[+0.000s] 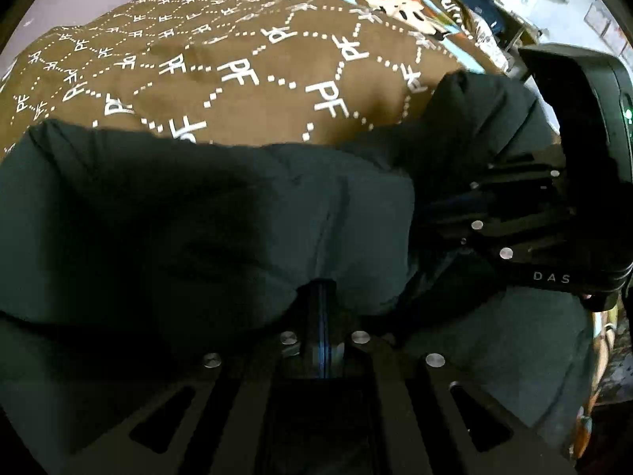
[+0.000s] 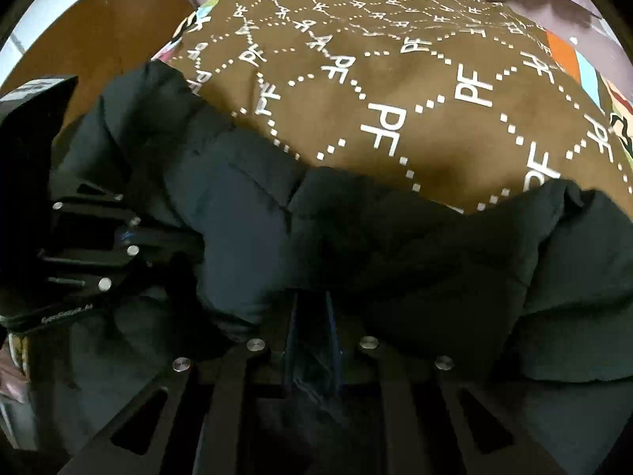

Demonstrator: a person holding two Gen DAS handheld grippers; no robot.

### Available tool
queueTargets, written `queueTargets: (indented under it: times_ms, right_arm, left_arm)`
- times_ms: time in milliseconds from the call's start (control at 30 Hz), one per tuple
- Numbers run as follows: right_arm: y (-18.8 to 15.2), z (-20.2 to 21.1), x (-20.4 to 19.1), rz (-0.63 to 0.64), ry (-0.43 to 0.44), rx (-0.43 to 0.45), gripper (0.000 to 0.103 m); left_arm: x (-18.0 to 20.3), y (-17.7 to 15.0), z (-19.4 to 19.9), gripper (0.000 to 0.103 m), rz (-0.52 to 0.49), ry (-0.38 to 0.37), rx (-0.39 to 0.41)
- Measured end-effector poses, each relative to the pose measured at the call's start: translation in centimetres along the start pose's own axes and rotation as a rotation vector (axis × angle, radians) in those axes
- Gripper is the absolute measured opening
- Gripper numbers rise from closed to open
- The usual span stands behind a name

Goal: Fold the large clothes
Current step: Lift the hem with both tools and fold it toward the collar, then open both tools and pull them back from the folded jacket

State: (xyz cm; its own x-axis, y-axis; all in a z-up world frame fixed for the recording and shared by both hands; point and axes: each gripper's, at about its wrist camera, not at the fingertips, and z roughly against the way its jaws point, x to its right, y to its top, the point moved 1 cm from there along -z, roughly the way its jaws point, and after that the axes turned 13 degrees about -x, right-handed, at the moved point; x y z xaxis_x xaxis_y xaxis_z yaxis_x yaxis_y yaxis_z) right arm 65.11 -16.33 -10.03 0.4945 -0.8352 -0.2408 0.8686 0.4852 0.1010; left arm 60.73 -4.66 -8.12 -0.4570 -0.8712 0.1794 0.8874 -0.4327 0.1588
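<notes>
pinching dark jacket (image 1: 198, 217): left gripper (image 1: 321, 297) fingers closed on fabric, right gripper (image 2: 312, 308) likewise.

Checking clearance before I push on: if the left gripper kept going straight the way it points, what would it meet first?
The left gripper is already shut on the dark puffy jacket, so more jacket first; beyond it probably the brown patterned blanket.

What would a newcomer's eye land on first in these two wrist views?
The brown blanket with white PF lettering fills the upper half of both views. In front of it bunches a dark puffy jacket, with both grippers shut on it: the left gripper and the right gripper, whose jaws are buried in its folds.
</notes>
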Motion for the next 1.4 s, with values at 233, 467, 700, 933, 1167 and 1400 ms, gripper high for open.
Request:
queueTargets:
  times_ms: [233,467,700,933,1167,1400]
  right_arm:
    - [-2.4,0.9,0.2,-0.026,0.016,0.107,0.009]
    - [-4.2,2.8,2.4,-0.098,0.004,0.067,0.001]
    - [-4.0,0.6,2.5,-0.108,-0.051,0.120,0.000]
    - [-5.9,2.5,1.7,-0.106,-0.063,0.222,0.004]
    - [-8.8,4.8,1.3,-0.159,-0.092,0.301,0.017]
    - [-11.9,8.0,-0.3,-0.221,-0.150,0.409,0.055]
  left_arm:
    - [-0.5,-1.7,-0.8,0.001,0.025,-0.013,0.068]
    - [-0.6,-3.4,-0.8,0.001,0.025,-0.032,0.105]
    - [-0.2,-3.7,-1.3,0.001,0.008,0.032,0.137]
    - [0.8,-4.5,-0.6,0.000,-0.001,0.080,0.195]
    - [3.4,-6.0,1.0,0.000,-0.003,0.202,0.274]
    - [5.2,-7.3,4.6,0.032,0.057,0.197,0.363]
